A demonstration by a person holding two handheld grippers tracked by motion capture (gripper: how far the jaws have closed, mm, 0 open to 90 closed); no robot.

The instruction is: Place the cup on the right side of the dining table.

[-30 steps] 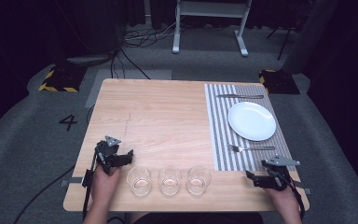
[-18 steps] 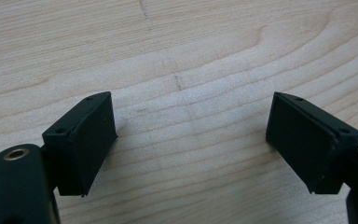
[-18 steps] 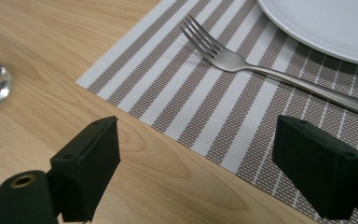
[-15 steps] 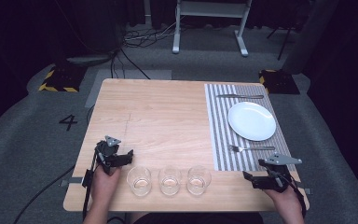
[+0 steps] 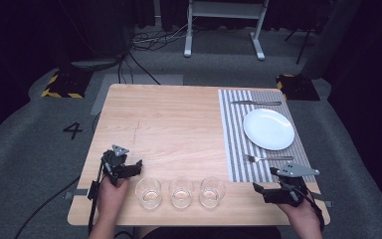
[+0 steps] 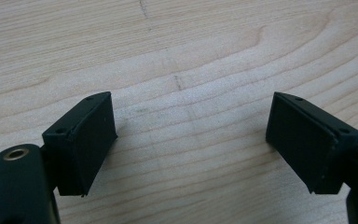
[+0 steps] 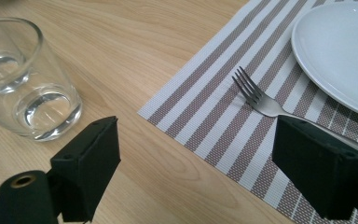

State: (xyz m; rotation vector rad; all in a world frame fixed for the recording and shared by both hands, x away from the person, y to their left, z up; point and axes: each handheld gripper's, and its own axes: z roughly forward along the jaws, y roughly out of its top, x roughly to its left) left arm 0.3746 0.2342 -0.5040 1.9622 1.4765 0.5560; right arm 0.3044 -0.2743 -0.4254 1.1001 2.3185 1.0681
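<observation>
My right gripper (image 7: 191,168) hangs spread and empty beside the nearest glass (image 7: 21,77), with the fork (image 7: 265,105) on the striped mat (image 7: 214,121) ahead. For a clean pickup, I should come in low, straddling the glass squarely. The left gripper (image 6: 191,140) idles open over bare table (image 6: 177,56).

High view overlooks the whole table (image 5: 179,124); gripper views sit close (sharing its wood).

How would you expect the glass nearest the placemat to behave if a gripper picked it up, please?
The glass looks clear and smooth, so probably slippery between flat pads and breakable if dropped. Its thick base suggests it stands steadily. Its tapered wall might let it slide downward in a loose grip.
</observation>
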